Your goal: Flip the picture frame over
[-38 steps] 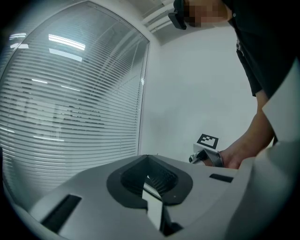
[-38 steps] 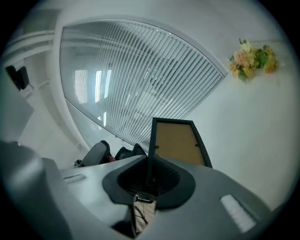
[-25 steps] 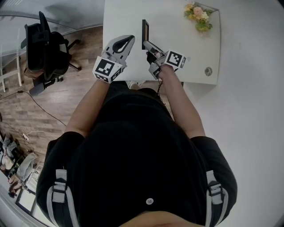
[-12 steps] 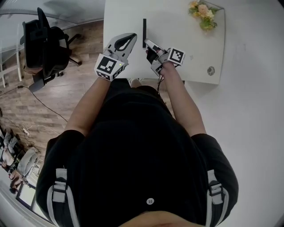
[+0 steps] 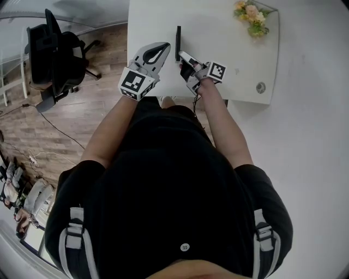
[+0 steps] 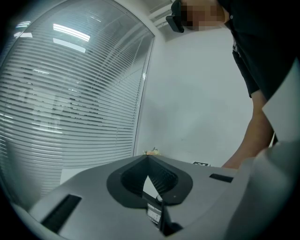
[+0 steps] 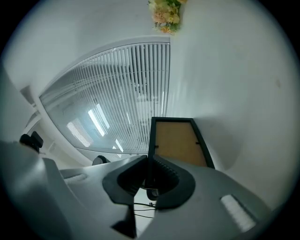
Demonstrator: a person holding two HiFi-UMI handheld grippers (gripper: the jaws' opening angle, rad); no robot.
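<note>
The picture frame (image 5: 178,35) is black and stands on edge on the white table (image 5: 223,60), so the head view shows it only as a thin dark line. My right gripper (image 5: 181,54) is shut on its near edge. In the right gripper view the frame's brown backing (image 7: 179,143) rises just beyond the jaws (image 7: 147,161), with the black rim clamped between the pads. My left gripper (image 5: 163,48) hovers just left of the frame, apart from it. Its tips meet with nothing between them (image 6: 147,159).
A small bunch of flowers (image 5: 251,13) lies at the table's far right corner and shows again in the right gripper view (image 7: 165,11). A small round object (image 5: 260,87) sits near the table's right front edge. A black office chair (image 5: 54,54) stands on the wooden floor at left.
The frame has rolled from a slight tilt to fully edge-on, with the right gripper turning along with it. Both grippers have sunk a little toward the table.
</note>
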